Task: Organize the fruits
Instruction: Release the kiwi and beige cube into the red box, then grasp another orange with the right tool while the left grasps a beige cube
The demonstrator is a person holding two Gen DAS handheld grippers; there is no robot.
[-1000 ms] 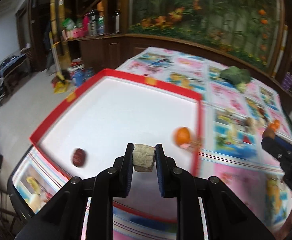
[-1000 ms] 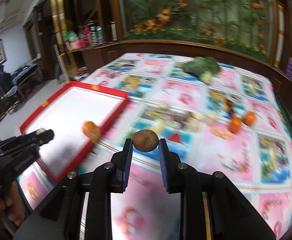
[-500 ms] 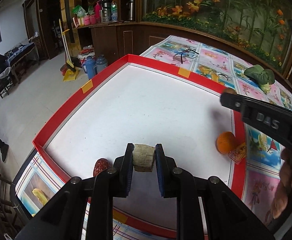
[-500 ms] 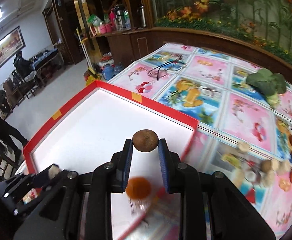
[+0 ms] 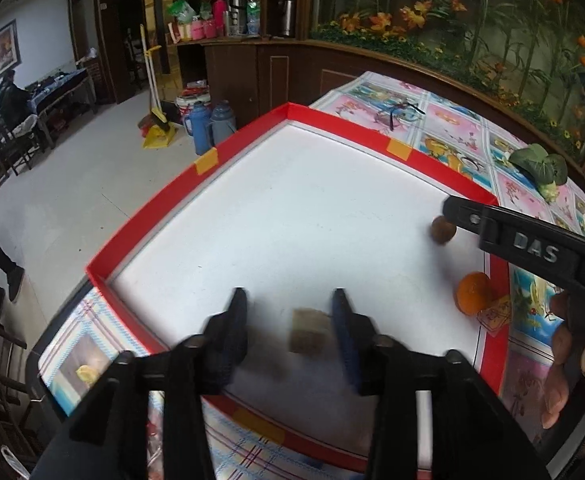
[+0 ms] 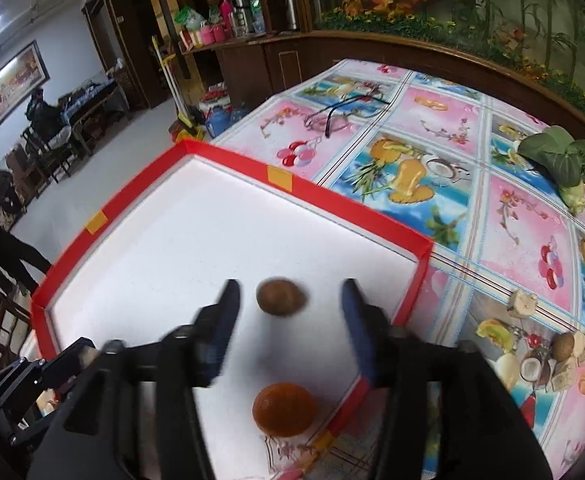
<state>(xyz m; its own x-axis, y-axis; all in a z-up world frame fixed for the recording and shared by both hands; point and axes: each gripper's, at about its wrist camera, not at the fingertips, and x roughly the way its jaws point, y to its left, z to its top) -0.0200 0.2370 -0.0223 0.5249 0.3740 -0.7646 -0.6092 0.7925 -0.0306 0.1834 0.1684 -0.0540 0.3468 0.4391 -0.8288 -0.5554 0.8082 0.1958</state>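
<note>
Right now my left gripper (image 5: 290, 322) has just spread, and the tan chunk (image 5: 309, 330) sits loose between its jaws on the near tray floor. Farther right, my right gripper (image 6: 290, 316) has also opened, releasing the brown fruit (image 6: 281, 297) inside the red-rimmed tray (image 6: 356, 210). I'd lift both straight up, without nudging the orange (image 6: 284, 409).

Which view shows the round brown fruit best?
The right wrist view: the round brown fruit sits whole between the open right gripper. In the left wrist view it is small, distant and partly hidden by that gripper.
</note>
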